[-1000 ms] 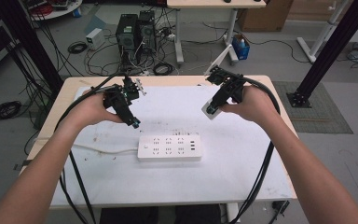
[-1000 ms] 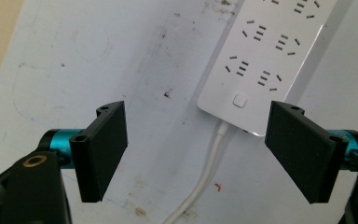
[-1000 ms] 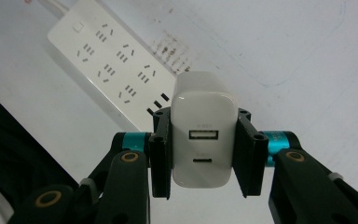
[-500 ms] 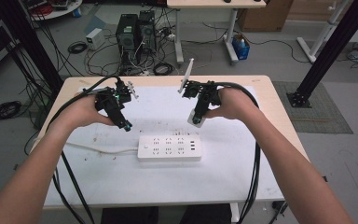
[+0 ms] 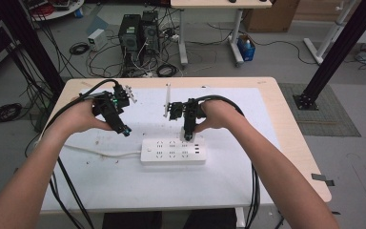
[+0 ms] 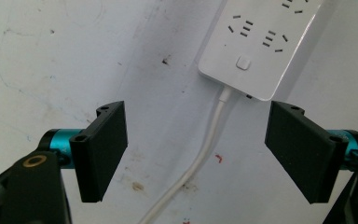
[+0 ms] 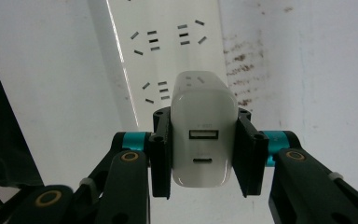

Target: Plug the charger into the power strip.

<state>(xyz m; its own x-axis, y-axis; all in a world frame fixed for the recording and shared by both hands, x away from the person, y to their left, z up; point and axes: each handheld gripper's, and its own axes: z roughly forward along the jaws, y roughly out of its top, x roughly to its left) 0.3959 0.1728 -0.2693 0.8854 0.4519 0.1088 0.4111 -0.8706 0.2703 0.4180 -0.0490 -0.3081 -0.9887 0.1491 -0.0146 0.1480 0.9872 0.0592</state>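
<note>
While the right gripper (image 5: 189, 136) holds the white charger (image 7: 203, 128) over the power strip (image 5: 173, 151), the gap that matters is vertical: the charger's plug end points down at the strip's right-hand sockets, directly below it in the high view. In the right gripper view the strip runs away toward 12 o'clock from the charger, with socket slots (image 7: 154, 87) showing just past the charger's top edge at about 11 o'clock. Whether the pins are already touching the strip I can't tell; they're hidden under the body.

Right fingers (image 7: 161, 151): clamped on the charger's two flat sides, firm grip. Left gripper (image 5: 123, 128): fingers (image 6: 103, 149) wide apart, nothing between them but bare bench (image 5: 100, 176) and the strip's cable (image 6: 200, 163). It hovers off the strip's left end; from the left gripper view the strip's switch end sits at about 1 o'clock from the fingers, well apart.

Strip's long axis lies across the bench, 9 to 3 o'clock in the high view. Right hand is the nearer one by far.

Charger looks: white rounded block, glossy, one USB-A port (image 7: 204, 135) above an oval USB-C port on the face toward the camera. Strip: white, flat, several socket groups, square button (image 6: 244, 62) at the cable end, USB ports near the right end.

Judgement: next move needs pins lined up with the slots; the left hand is placed to steady the strip.
</note>
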